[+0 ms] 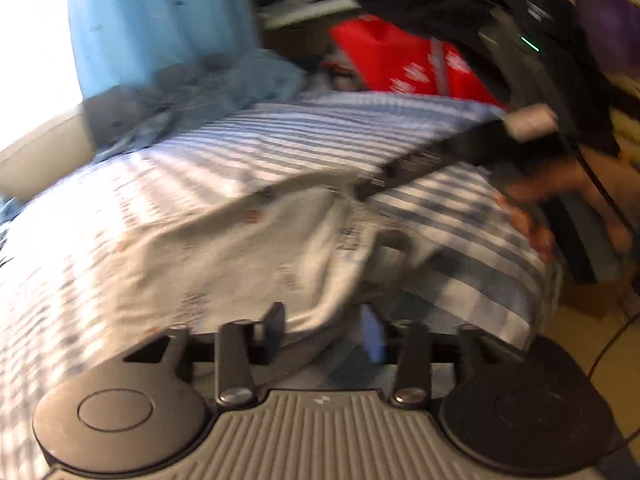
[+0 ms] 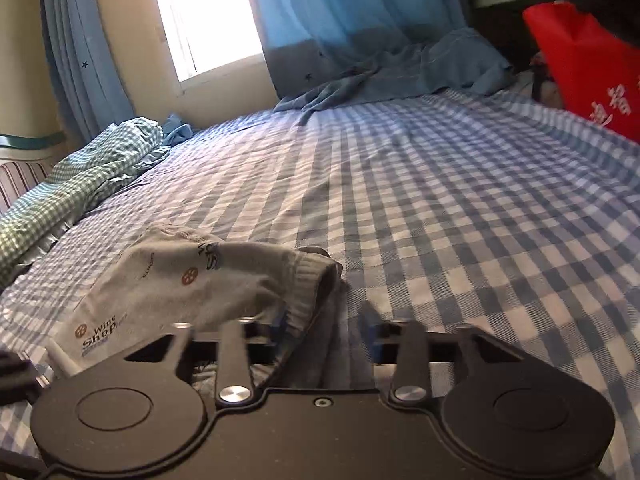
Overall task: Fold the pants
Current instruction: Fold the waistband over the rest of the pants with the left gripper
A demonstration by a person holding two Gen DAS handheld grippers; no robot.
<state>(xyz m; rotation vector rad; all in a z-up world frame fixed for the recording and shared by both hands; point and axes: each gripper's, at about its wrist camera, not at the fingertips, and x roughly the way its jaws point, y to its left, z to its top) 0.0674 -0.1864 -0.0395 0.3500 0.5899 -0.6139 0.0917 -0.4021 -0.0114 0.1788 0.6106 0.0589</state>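
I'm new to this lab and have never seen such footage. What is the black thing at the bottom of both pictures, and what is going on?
Each picture comes from a camera mounted on a handheld two-finger gripper, looking forward along its fingers; a person holds one in each hand. The black shape at the bottom is the gripper's own body.

The left view is blurred. The left gripper has its fingers apart at the edge of the small grey printed pants. The right gripper shows there too, its tip reaching the pants, with the person's hand behind.

In the right view, the right gripper stands open beside the pants' ribbed cuff. Nothing looks clamped.

The pants lie on a bed with a blue checked sheet; a red bag sits at its far corner.
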